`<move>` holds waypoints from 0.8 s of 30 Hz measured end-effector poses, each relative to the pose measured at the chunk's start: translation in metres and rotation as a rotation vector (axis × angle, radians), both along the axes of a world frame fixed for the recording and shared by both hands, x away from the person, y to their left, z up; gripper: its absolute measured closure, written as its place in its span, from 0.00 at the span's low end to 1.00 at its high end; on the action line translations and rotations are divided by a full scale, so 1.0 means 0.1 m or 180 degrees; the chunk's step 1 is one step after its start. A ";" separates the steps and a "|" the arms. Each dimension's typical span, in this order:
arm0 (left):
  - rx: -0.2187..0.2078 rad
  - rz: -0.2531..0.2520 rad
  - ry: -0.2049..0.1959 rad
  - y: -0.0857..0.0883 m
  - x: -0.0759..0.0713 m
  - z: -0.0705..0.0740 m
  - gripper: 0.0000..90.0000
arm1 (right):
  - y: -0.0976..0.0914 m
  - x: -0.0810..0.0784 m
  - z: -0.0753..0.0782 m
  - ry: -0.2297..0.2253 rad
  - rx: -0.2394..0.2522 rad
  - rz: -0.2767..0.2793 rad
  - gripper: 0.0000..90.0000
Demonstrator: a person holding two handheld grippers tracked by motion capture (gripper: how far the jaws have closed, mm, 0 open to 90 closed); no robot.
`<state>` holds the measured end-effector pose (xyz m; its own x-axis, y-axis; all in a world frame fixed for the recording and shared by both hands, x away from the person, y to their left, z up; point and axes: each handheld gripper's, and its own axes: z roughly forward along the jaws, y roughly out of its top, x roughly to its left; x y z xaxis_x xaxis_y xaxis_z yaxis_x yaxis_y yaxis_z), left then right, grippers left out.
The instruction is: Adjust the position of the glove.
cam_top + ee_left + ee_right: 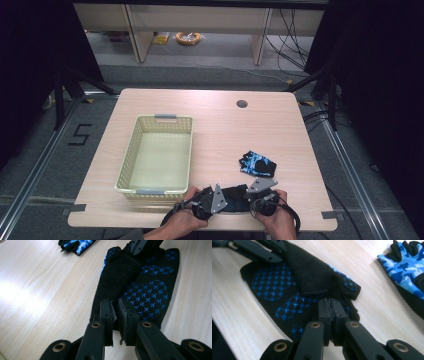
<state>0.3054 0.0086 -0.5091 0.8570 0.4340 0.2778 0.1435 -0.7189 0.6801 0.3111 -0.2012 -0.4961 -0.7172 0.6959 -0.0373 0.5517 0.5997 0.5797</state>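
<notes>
Black fabric of a dotted glove point(140, 287) lies flat at the table's point(210, 107) near edge, pinched at opposite ends: the left gripper point(117, 315) has its jaws nearly closed on the cuff edge, the right gripper point(332, 311) clamps the finger end. Both hands point(186, 216) sit low, close together. Farther right lies a camouflage glove point(257, 163); left, a cream basket point(131, 155).

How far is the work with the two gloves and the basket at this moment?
Nothing looks finished: the basket holds nothing. In hand: the left gripper and right gripper each pinch an end of the black glove, which lies flat near the table's front edge. Left: the camouflage glove lies untouched on the table. Probably both go into the basket.
</notes>
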 end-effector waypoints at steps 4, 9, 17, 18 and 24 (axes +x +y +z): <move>0.0014 0.0021 -0.0023 0.01 0.01 0.01 0.88 | 0.00 0.01 -0.02 -0.0076 0.0034 -0.0009 0.99; -0.0084 0.0005 0.0030 0.05 -0.04 0.07 0.78 | -0.09 -0.01 0.01 -0.0065 0.0175 -0.0089 0.92; -0.0397 -0.0151 0.0102 0.23 -0.32 0.25 0.69 | -0.42 -0.02 0.24 -0.0366 0.0375 -0.0407 0.84; -0.0381 -0.0168 0.0136 0.27 -0.34 0.27 0.69 | -0.44 -0.01 0.24 -0.0382 0.0380 -0.0445 0.86; -0.0485 -0.0217 0.0376 0.47 -0.42 0.25 0.65 | -0.56 0.06 0.26 -0.0457 0.0285 -0.0508 0.98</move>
